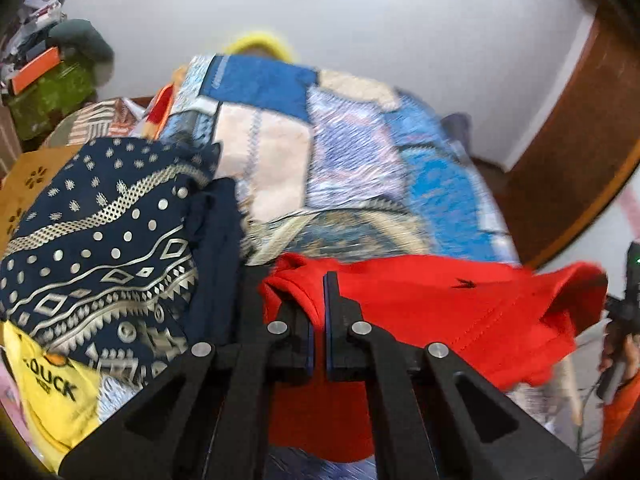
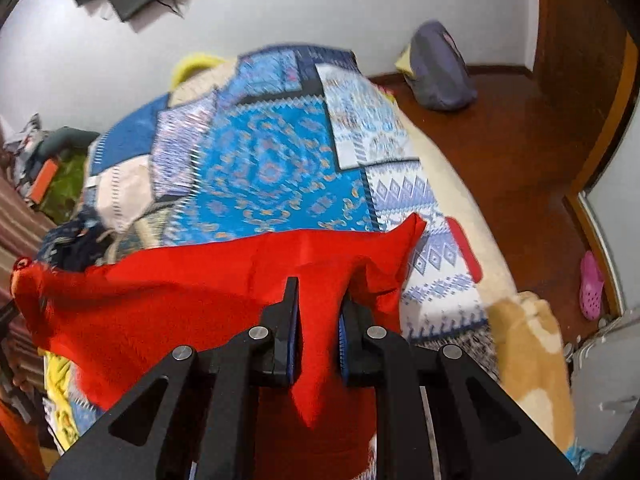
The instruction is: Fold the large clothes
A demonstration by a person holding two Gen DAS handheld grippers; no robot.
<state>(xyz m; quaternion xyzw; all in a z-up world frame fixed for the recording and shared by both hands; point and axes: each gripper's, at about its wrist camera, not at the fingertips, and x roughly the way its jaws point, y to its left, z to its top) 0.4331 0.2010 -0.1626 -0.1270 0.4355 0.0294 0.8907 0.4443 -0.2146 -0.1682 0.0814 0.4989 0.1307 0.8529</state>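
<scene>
A red garment (image 1: 440, 304) hangs stretched between my two grippers above the bed. My left gripper (image 1: 319, 292) is shut on its left edge, with the cloth bunched between the jaws. My right gripper (image 2: 318, 300) is shut on the garment's other end (image 2: 200, 280), a fold of red cloth passing between its jaws and hanging below. The right gripper also shows at the far right of the left wrist view (image 1: 624, 312). The lower part of the garment is hidden behind the gripper bodies.
The bed carries a blue patchwork bedspread (image 2: 272, 168). A navy patterned cloth (image 1: 100, 232) and a yellow printed garment (image 1: 52, 388) lie at its left. A grey bag (image 2: 436, 68) and a pink shoe (image 2: 591, 284) sit on the wooden floor.
</scene>
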